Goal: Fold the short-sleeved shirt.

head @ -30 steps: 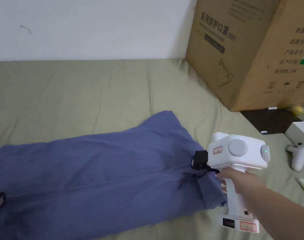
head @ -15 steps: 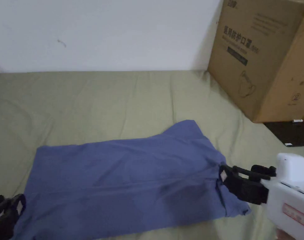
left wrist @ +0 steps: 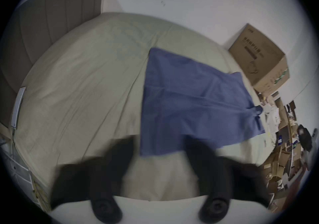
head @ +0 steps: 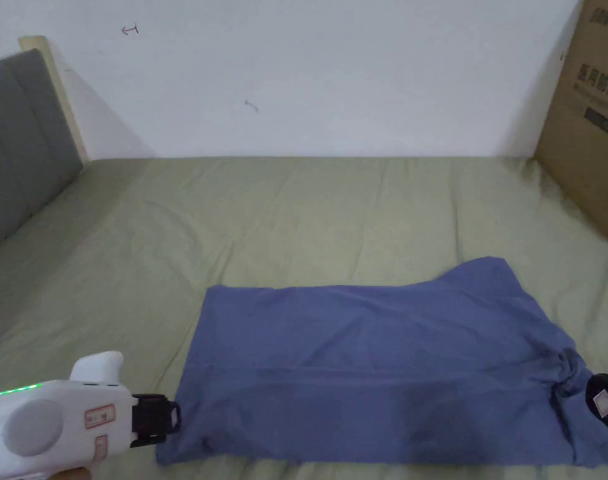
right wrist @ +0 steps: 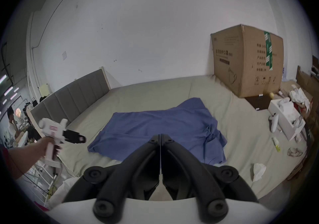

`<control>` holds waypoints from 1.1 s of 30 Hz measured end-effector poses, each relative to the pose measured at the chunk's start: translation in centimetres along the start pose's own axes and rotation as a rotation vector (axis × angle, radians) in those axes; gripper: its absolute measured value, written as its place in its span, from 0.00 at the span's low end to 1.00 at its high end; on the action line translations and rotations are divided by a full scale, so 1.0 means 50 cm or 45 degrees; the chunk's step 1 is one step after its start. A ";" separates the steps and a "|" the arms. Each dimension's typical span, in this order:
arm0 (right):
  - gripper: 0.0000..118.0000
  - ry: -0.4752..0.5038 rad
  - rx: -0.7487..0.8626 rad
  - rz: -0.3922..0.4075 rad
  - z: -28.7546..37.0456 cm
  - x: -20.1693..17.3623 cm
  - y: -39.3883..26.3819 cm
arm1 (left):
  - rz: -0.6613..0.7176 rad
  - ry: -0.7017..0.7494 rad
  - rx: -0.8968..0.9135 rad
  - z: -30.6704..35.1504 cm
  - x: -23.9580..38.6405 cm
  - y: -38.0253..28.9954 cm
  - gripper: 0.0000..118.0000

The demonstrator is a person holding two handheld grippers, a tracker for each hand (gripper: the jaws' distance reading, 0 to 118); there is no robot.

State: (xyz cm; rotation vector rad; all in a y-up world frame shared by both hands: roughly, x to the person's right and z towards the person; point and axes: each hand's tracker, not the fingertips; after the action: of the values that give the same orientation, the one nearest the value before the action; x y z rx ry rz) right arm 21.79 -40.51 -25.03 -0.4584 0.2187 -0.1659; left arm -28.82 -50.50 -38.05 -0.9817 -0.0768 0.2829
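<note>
Left gripper [left wrist: 159, 148], blurred, holds its jaws wide apart just off the shirt's [head: 384, 369] near left corner; the right gripper [right wrist: 160, 137] has its jaws pressed together on nothing, above the shirt's near edge. One blue shirt lies flat near the bed's [head: 296, 212] front edge, its right end bunched, with one cardboard box [right wrist: 246, 61] at the bed's far right corner.

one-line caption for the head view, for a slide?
Blue shirt lies flat on the bed, tongs at its corner.
</note>
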 end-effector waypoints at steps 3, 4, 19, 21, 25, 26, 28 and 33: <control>0.00 0.001 -0.045 -0.043 -0.013 0.006 -0.003 | -0.032 0.161 0.017 -0.078 -0.051 0.025 0.93; 0.00 -0.002 -0.056 -0.048 -0.017 0.007 -0.004 | -0.010 0.122 0.014 -0.112 -0.060 0.039 0.93; 0.00 -0.084 -0.107 -0.103 -0.064 0.077 -0.011 | -0.490 0.136 -0.078 -0.118 0.074 -0.051 0.04; 0.00 -0.128 -0.118 -0.109 -0.083 0.124 0.003 | -0.498 0.172 -0.077 -0.106 0.073 -0.043 0.04; 0.83 -0.176 -0.265 -0.199 -0.170 0.275 0.004 | -0.488 0.151 -0.043 -0.084 0.072 -0.013 0.04; 1.00 -0.220 -0.373 -0.203 -0.201 0.297 0.002 | -0.458 0.129 -0.043 -0.070 0.083 -0.008 0.04; 0.99 -0.200 -0.503 -0.250 -0.234 0.346 -0.009 | -0.420 0.117 -0.047 -0.061 0.089 -0.007 0.04; 0.98 -0.186 -0.784 -0.530 -0.361 0.412 -0.042 | -0.414 0.128 -0.038 -0.067 0.096 -0.010 0.04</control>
State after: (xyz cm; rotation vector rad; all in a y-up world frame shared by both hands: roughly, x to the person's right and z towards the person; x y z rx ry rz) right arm 36.97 -54.20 -43.36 -1.1251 0.0219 -0.4764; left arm -23.49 -52.15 -39.80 -0.9946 -0.1470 -0.0662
